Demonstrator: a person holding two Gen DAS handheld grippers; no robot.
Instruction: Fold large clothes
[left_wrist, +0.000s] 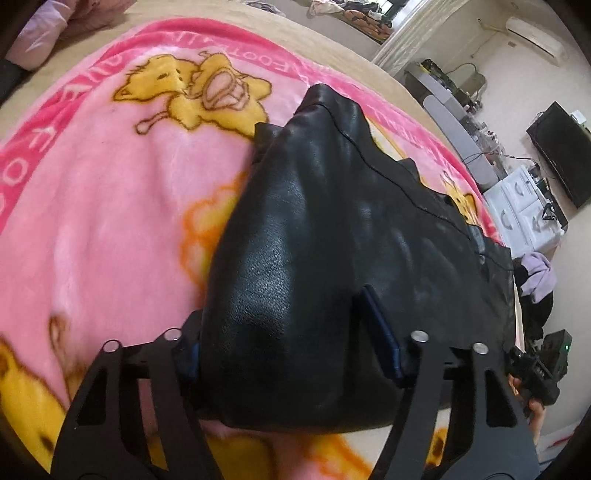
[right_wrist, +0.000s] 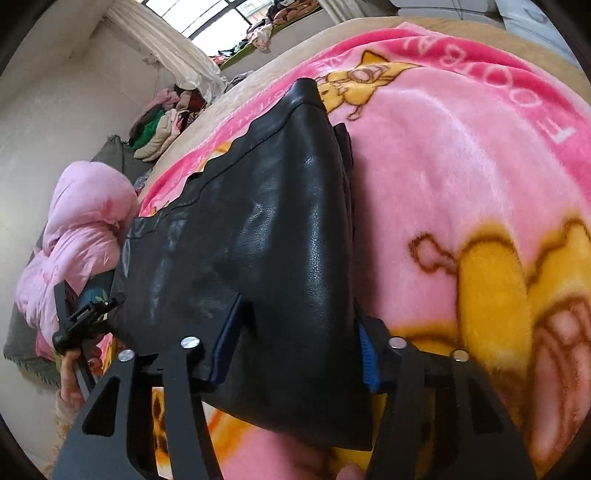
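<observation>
Black leather garment (left_wrist: 325, 229), glossy and creased, lies folded into a long band on a pink fleece blanket (left_wrist: 110, 192) printed with yellow cartoon animals and white lettering on a darker pink border. The blanket covers a bed. The left gripper (left_wrist: 295, 354) pinches the near left end of the garment: its blue-padded fingers (left_wrist: 384, 332) press on the bunched leather from both sides. The right gripper (right_wrist: 295, 354) pinches the near right end the same way, blue pads (right_wrist: 367, 358) tight against the fold. From the grippers the garment stretches away toward the far side of the bed. A pink quilt (right_wrist: 85, 236) is bundled beside the bed. Piles of clothes (right_wrist: 166, 122) sit farther off by a window.
</observation>
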